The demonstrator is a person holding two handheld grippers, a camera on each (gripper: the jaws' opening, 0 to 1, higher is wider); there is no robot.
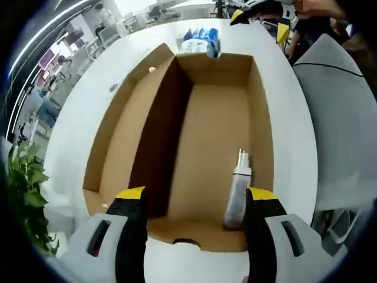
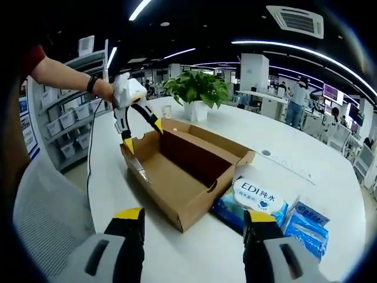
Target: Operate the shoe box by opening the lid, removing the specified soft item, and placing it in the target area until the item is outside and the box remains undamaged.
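Note:
The brown cardboard shoe box (image 1: 206,135) (image 2: 177,177) lies open on a white table, its lid (image 1: 126,130) folded flat to one side. Inside lies a small pale bottle (image 1: 237,191) (image 2: 139,169) against one wall. Blue soft wipe packs (image 1: 201,40) (image 2: 253,203) rest on the table just outside the box's far end. My left gripper (image 1: 197,196) hovers open above the box's near end, and it also shows, held by a hand, as the left gripper (image 2: 142,134). My right gripper (image 2: 194,216) stands open short of the packs with nothing between its jaws, and appears as the right gripper (image 1: 262,17) beyond the box.
A potted plant (image 2: 197,88) stands behind the box and another plant (image 1: 26,188) beside the table edge. A second blue pack (image 2: 309,227) lies beside the first. A person's grey sleeve (image 1: 341,118) borders the table. White table (image 2: 306,171) stretches beyond the box.

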